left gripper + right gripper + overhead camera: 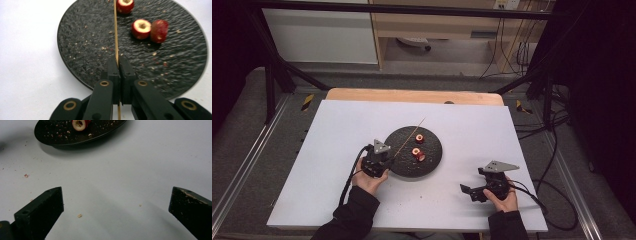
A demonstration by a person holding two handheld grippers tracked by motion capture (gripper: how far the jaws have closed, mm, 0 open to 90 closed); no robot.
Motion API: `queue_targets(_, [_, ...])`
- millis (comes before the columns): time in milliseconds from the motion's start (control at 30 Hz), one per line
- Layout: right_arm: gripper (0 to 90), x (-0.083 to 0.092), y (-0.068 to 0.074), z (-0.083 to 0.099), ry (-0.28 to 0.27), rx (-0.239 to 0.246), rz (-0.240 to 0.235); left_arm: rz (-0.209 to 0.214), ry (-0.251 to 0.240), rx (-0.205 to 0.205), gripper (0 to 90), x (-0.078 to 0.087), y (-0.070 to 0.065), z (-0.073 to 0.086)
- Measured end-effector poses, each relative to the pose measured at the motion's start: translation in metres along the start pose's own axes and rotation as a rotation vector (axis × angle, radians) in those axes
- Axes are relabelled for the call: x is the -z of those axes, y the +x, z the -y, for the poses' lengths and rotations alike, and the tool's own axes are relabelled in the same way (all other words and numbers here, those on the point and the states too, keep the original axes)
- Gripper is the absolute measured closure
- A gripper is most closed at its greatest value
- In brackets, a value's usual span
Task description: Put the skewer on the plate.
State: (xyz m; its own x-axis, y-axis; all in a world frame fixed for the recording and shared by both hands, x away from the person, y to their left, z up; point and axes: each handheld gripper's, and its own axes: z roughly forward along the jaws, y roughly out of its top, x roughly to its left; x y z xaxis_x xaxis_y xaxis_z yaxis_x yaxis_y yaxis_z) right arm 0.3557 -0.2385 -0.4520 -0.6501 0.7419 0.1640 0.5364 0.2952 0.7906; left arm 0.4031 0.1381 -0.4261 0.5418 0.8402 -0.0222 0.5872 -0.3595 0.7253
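A round black plate lies mid-table with three small red cored fruit pieces on it. Two pieces touch each other, and a third lies farther back. My left gripper sits at the plate's near left rim, shut on a thin wooden skewer that runs forward over the plate and past its far rim. My right gripper rests open over bare table near the front right, jaws wide apart, nothing between them; the plate and one piece lie ahead of it.
The white table top carries fine crumbs near the right gripper. A wooden strip edges the far side. Black frame posts and cables stand beyond the table on the right.
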Motion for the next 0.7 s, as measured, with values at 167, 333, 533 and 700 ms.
queue_targets(167, [0.9,0.002,-0.001,0.0,-0.006,-0.005,-0.001,-0.027,0.029,-0.003,88.1,-0.008,-0.004,0.001])
queue_targets(333, [0.9,0.003,-0.001,0.0,-0.014,-0.003,0.001,-0.03,0.029,0.0,88.0,-0.011,-0.006,0.0])
queue_targets(533, [0.8,0.003,-0.001,0.0,-0.013,-0.002,0.005,-0.003,0.02,-0.011,79.7,-0.008,-0.006,0.0])
queue_targets(700, [0.8,0.004,-0.002,0.0,-0.013,-0.004,0.006,0.086,-0.023,-0.024,63.6,0.01,0.003,0.0])
